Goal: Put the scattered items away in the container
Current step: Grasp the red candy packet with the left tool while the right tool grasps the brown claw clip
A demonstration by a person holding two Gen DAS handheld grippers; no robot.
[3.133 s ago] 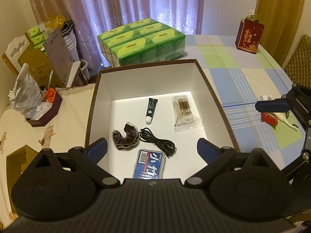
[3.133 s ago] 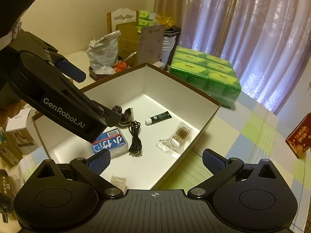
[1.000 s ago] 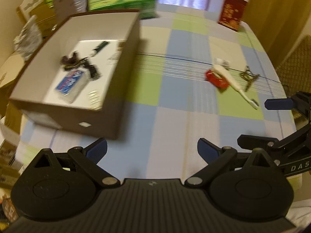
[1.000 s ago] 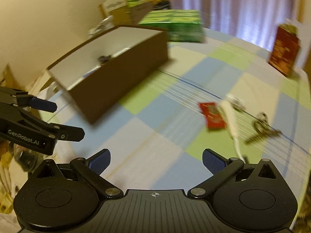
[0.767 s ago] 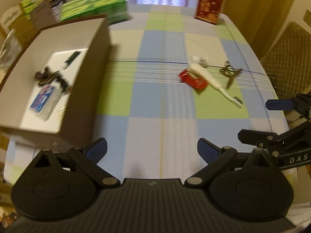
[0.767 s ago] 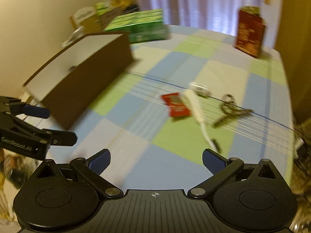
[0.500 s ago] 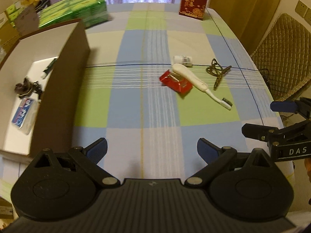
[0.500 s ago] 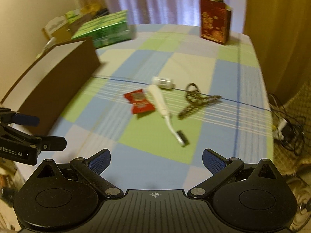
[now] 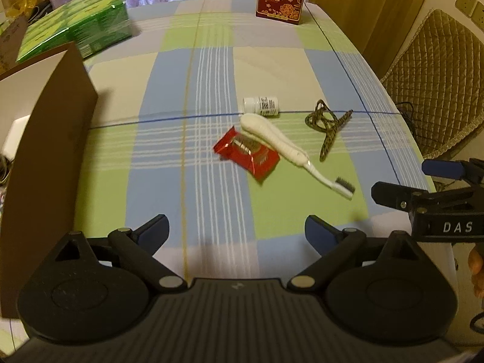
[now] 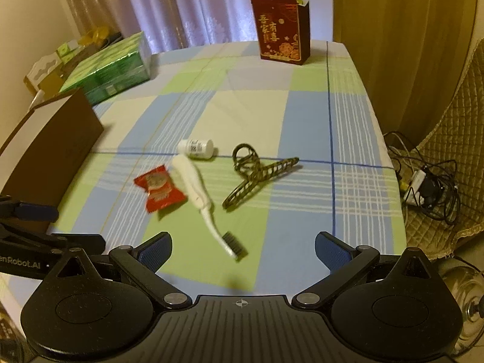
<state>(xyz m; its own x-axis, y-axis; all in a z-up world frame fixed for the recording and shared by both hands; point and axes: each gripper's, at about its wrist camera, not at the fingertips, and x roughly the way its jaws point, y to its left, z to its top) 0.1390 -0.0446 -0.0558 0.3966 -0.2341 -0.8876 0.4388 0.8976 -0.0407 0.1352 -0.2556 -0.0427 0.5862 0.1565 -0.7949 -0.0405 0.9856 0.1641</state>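
My left tool and right tool, both spread empty, have swung from the box toward the white brush; "DAS" marks the right.

Packet, brush, clip side by side, bottle behind, box far left.

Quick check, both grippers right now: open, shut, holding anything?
Left gripper: open, empty, above the tablecloth.
Right gripper: open, empty, just short of the toothbrush head.
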